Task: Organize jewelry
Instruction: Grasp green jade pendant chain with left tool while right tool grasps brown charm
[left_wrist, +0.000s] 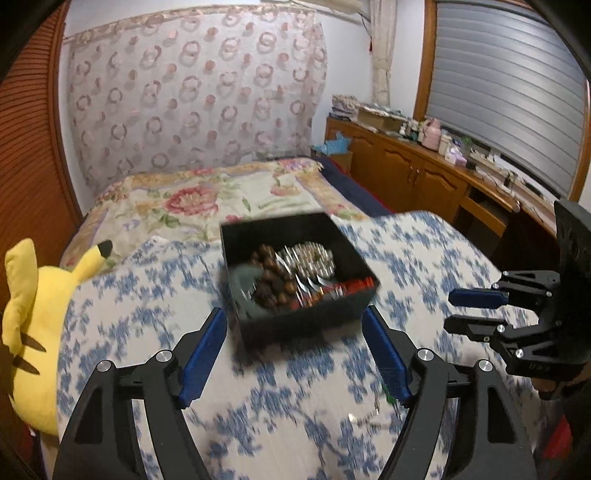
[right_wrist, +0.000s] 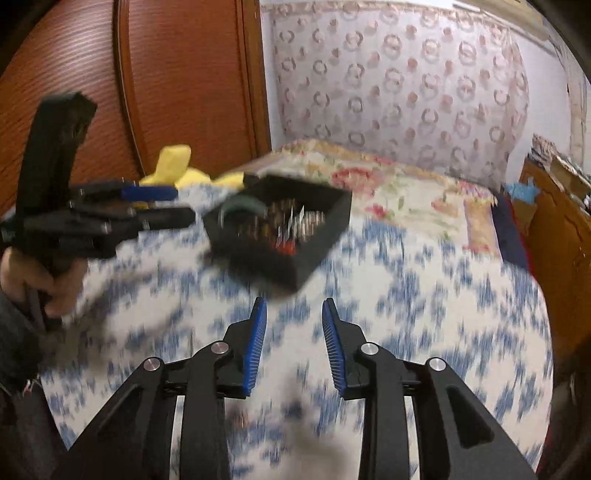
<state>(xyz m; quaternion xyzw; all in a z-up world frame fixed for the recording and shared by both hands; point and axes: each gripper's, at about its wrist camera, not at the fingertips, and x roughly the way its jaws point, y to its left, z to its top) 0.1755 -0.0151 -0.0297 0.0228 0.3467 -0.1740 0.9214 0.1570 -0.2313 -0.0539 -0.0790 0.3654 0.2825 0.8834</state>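
A black open box sits on the blue-and-white bedspread. It holds a brown bead bracelet, a silver bracelet, a dark green bangle and a red item. My left gripper is open and empty, just in front of the box. My right gripper is to the right of the box. In the right wrist view my right gripper is open and empty, just short of the box, with the left gripper at its left. Small loose jewelry lies on the bedspread near the left gripper, blurred.
A yellow plush toy lies at the bed's left edge. A floral quilt covers the far half of the bed. A wooden cabinet with clutter runs along the right under a shuttered window. A wooden door stands at the left.
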